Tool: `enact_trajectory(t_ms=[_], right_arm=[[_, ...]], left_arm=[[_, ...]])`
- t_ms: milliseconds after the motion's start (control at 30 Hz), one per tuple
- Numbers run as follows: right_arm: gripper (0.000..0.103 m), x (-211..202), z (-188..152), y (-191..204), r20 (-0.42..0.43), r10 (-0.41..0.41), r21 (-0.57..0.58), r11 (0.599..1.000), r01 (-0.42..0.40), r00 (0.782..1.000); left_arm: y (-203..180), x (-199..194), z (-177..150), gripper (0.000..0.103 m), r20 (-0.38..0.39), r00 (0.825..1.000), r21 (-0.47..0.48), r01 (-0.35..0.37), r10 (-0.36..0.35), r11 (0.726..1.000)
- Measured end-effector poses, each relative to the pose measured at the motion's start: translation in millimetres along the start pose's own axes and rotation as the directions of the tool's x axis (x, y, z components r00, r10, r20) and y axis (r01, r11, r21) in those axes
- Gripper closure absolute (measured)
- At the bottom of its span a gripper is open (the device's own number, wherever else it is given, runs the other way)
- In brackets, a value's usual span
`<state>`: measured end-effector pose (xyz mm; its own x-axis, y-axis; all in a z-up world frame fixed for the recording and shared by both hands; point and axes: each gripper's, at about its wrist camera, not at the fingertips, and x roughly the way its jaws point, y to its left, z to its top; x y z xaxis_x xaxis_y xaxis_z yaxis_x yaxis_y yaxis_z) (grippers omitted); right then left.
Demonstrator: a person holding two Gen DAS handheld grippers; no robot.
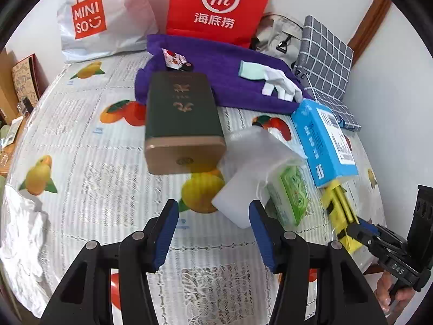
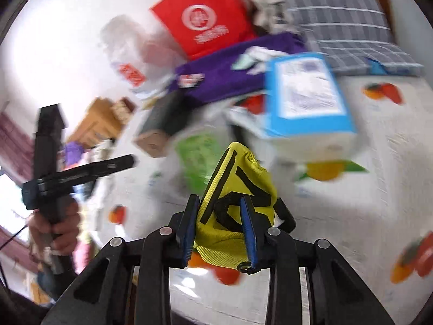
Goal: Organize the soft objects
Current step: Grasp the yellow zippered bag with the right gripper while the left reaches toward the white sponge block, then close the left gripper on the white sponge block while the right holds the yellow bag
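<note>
My right gripper (image 2: 219,224) is shut on a yellow fabric pouch with black stripes (image 2: 238,189) and holds it above the table; the same pouch shows in the left wrist view (image 1: 338,205) with the right gripper (image 1: 362,233) on it. My left gripper (image 1: 213,216) is open and empty above the fruit-print tablecloth (image 1: 81,162). A purple towel (image 1: 216,65) lies at the back with white gloves (image 1: 281,81) and a small printed pouch (image 1: 176,58) on it. A green tissue pack (image 1: 289,197) lies just right of the left gripper.
A dark green tin (image 1: 181,119) lies in the middle. A blue box (image 1: 322,140) rests on clear plastic wrap (image 1: 251,149). A red bag (image 1: 219,5), a MINISO bag (image 1: 102,19) and a checked grey cushion (image 1: 324,51) stand at the back. Crumpled white plastic (image 1: 21,238) lies at left.
</note>
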<state>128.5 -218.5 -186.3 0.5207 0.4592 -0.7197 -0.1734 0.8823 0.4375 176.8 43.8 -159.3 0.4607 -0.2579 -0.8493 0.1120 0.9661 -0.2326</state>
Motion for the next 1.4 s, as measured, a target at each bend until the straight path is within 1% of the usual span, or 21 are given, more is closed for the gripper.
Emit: enact_trajectory(t_ms=[167, 200, 233, 300, 367, 433, 500, 533, 600, 700, 767, 800, 833, 867, 967, 1033, 1167, 1267, 1300, 1367, 1400], right_arm=[[0.069, 1.9, -13.2, -15.6, -0.003, -0.144, -0.054, 0.988, 0.144, 0.990], [0.066, 2.3, -15.4, -17.5, 0.002, -0.164, -0.065, 0.984, 0.164, 0.986], [0.063, 3.4, -17.7, -18.5, 0.001, -0.179, -0.079, 0.981, 0.179, 0.984], [0.053, 6.4, -20.9, -18.7, -0.005, -0.202, -0.105, 0.974, 0.200, 0.979], [0.051, 6.0, -22.5, -16.3, 0.014, -0.231, -0.127, 0.965, 0.231, 0.973], [0.039, 0.0, -25.4, -16.7, 0.054, -0.240, -0.127, 0.961, 0.245, 0.969], [0.019, -6.3, -25.6, -18.2, 0.091, -0.235, -0.117, 0.963, 0.244, 0.968], [0.017, -8.5, -25.3, -20.1, 0.104, -0.238, -0.108, 0.962, 0.249, 0.966], [0.017, -10.5, -25.4, -23.9, 0.112, -0.249, -0.097, 0.961, 0.260, 0.962], [0.016, -3.2, -25.2, -31.3, 0.075, -0.274, -0.075, 0.957, 0.279, 0.959], [0.016, 5.9, -25.8, -35.0, 0.046, -0.285, -0.066, 0.955, 0.288, 0.957], [0.016, 9.2, -26.4, -36.4, 0.040, -0.289, -0.060, 0.955, 0.291, 0.957], [0.016, 12.2, -26.8, -37.8, 0.034, -0.292, -0.051, 0.955, 0.293, 0.956], [0.016, 15.6, -26.7, -38.8, 0.027, -0.292, -0.039, 0.955, 0.292, 0.956], [0.016, 24.3, -25.2, -36.6, 0.020, -0.286, -0.020, 0.958, 0.286, 0.958], [0.015, 27.9, -25.1, -32.4, 0.026, -0.293, -0.025, 0.956, 0.294, 0.956], [0.015, 34.0, -26.5, -25.7, 0.041, -0.315, -0.052, 0.947, 0.316, 0.948], [0.015, 29.9, -24.9, -26.3, 0.022, -0.290, -0.032, 0.956, 0.291, 0.957], [0.015, 27.0, -25.0, -28.0, 0.017, -0.264, -0.008, 0.964, 0.264, 0.964], [0.015, 23.0, -25.4, -28.7, 0.014, -0.218, 0.022, 0.976, 0.218, 0.976], [0.015, 22.2, -25.7, -27.2, 0.014, -0.206, 0.028, 0.978, 0.205, 0.978]], left_arm=[[-12.8, 15.2, -7.2, 0.049, -0.005, 1.000, 0.048, 0.006, -0.006, 0.999], [-16.7, 19.5, -9.5, 0.045, -0.011, 1.000, 0.069, 0.001, -0.001, 0.998], [-20.6, 23.1, -11.8, 0.044, -0.015, 1.000, 0.098, -0.008, 0.009, 0.995], [-25.9, 26.4, -16.9, 0.043, -0.002, 1.000, 0.146, -0.023, 0.023, 0.989], [-28.1, 27.6, -20.3, 0.035, 0.012, 1.000, 0.172, -0.017, 0.015, 0.985], [-31.7, 31.1, -21.2, 0.028, 0.022, 1.000, 0.199, -0.002, -0.002, 0.980], [-34.1, 38.2, -19.9, 0.028, 0.016, 1.000, 0.207, -0.011, 0.008, 0.978], [-34.4, 42.2, -19.2, 0.028, 0.010, 1.000, 0.206, -0.019, 0.018, 0.978], [-34.0, 51.8, -17.3, 0.028, 0.000, 0.999, 0.203, -0.044, 0.045, 0.978], [-34.7, 62.1, -14.8, 0.028, 0.010, 0.997, 0.208, -0.078, 0.078, 0.975], [-36.8, 61.9, -12.9, 0.029, 0.045, 0.996, 0.212, -0.079, 0.071, 0.974], [-37.1, 60.6, -12.7, 0.030, 0.061, 0.997, 0.212, -0.065, 0.053, 0.975], [-37.7, 61.1, -12.5, 0.035, 0.062, 0.997, 0.216, -0.055, 0.043, 0.975], [-38.4, 62.3, -12.8, 0.044, 0.056, 0.998, 0.223, -0.043, 0.031, 0.974], [-40.4, 59.2, -16.5, 0.046, 0.062, 0.998, 0.248, -0.048, 0.033, 0.968], [-42.0, 54.0, -20.7, 0.046, 0.064, 0.997, 0.271, -0.067, 0.051, 0.960], [-35.7, 43.7, -26.0, 0.047, 0.057, 0.995, 0.252, -0.088, 0.076, 0.964], [-26.0, 34.1, -30.6, 0.047, 0.057, 0.996, 0.213, -0.083, 0.073, 0.973], [-23.3, 30.7, -31.9, 0.047, 0.058, 0.996, 0.201, -0.080, 0.070, 0.976], [-19.1, 24.5, -33.6, 0.047, 0.054, 0.998, 0.175, -0.050, 0.041, 0.983], [-17.0, 19.5, -34.2, 0.047, 0.050, 0.999, 0.158, -0.011, 0.003, 0.987]])
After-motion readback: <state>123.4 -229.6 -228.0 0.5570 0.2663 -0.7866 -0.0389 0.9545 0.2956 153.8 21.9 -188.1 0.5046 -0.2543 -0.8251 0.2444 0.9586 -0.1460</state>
